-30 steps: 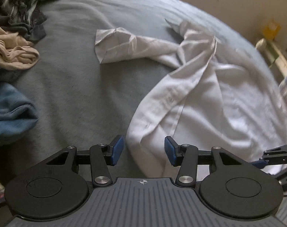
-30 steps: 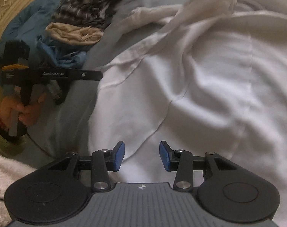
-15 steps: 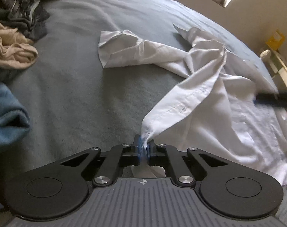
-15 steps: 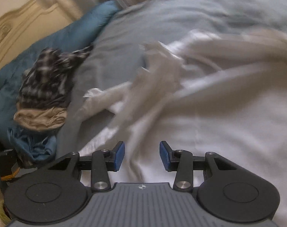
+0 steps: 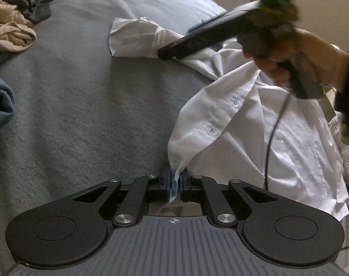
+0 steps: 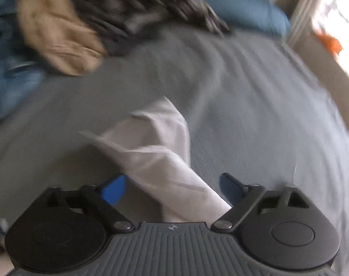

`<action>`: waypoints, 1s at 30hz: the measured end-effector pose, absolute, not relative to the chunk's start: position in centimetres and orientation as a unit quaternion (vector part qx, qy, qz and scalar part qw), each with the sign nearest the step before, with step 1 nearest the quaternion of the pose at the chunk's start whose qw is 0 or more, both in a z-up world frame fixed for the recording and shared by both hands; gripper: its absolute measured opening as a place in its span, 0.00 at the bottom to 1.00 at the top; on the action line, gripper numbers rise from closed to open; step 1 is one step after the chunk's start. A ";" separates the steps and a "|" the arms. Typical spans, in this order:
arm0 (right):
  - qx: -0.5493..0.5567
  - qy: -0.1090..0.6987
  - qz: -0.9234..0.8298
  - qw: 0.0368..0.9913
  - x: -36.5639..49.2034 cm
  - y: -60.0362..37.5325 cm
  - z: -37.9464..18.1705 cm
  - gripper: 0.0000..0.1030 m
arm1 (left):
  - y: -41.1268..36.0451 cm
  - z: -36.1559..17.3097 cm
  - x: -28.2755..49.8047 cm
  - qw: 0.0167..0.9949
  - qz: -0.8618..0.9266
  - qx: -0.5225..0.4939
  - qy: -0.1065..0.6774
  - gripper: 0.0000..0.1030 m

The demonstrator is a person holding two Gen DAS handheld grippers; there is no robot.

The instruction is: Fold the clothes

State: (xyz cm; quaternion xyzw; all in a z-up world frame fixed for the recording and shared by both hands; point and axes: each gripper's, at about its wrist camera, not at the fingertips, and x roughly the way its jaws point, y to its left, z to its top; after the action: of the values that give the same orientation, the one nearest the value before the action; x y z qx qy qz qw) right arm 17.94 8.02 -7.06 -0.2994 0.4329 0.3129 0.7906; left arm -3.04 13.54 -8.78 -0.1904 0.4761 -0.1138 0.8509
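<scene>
grey-blue bed cover (image 5: 87, 105), beige wall (image 5: 331, 11), bright window (image 6: 340, 7).

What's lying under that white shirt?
The white shirt lies on a grey blanket, bare beside it. Whatever the shirt covers is hidden; the left gripper pinches its corner.

Black tongs (image 5: 174, 185), blue pads (image 6: 113, 192)
</scene>
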 end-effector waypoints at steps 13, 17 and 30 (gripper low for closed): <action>-0.085 0.371 0.314 0.870 30.8 9.1 3.8 0.03 | 13.9 -9.6 -1.7 0.831 -0.153 -0.229 0.483 0.32; -0.026 0.385 0.315 0.867 33.7 11.7 4.2 0.10 | 13.9 -9.8 -1.9 0.829 -0.151 -0.236 0.483 0.32; 0.015 0.465 0.230 0.855 30.9 -2.6 5.1 0.73 | 13.5 -9.7 -1.9 0.832 -0.153 -0.229 0.482 0.32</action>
State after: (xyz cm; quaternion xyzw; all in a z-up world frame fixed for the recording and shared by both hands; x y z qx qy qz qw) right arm 30.91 -2.57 5.12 0.0151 0.4653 0.2297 0.8547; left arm -1.86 13.51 -9.72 -0.2289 0.4818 -0.1528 0.8319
